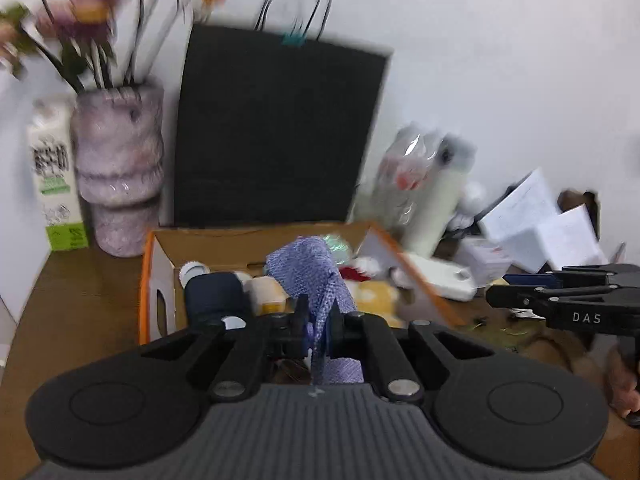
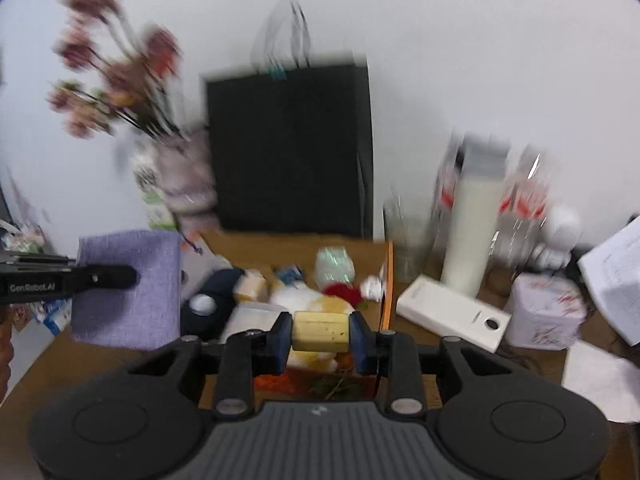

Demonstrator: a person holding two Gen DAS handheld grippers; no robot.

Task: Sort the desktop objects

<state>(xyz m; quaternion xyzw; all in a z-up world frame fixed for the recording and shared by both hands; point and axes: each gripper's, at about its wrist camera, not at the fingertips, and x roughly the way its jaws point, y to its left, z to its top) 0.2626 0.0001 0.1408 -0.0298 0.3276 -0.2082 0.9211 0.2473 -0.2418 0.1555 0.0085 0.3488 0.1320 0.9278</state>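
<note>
My left gripper (image 1: 319,320) is shut on a purple woven cloth pouch (image 1: 316,276) and holds it above the open cardboard box (image 1: 160,264). The pouch also shows in the right wrist view (image 2: 128,288), hanging from the left gripper (image 2: 132,276) at the left. My right gripper (image 2: 321,332) is shut on a pale yellow block (image 2: 320,332) and holds it over the near edge of the box (image 2: 386,280). The box holds several small items, among them a dark blue bottle (image 1: 212,292). The right gripper also shows in the left wrist view (image 1: 496,294), at the right edge.
A black paper bag (image 1: 272,132) stands behind the box. A vase with flowers (image 1: 118,168) and a milk carton (image 1: 54,176) stand at the left. Plastic-wrapped cups (image 2: 476,216), a white box (image 2: 452,312), a patterned tin (image 2: 546,312) and papers (image 1: 536,216) crowd the right side.
</note>
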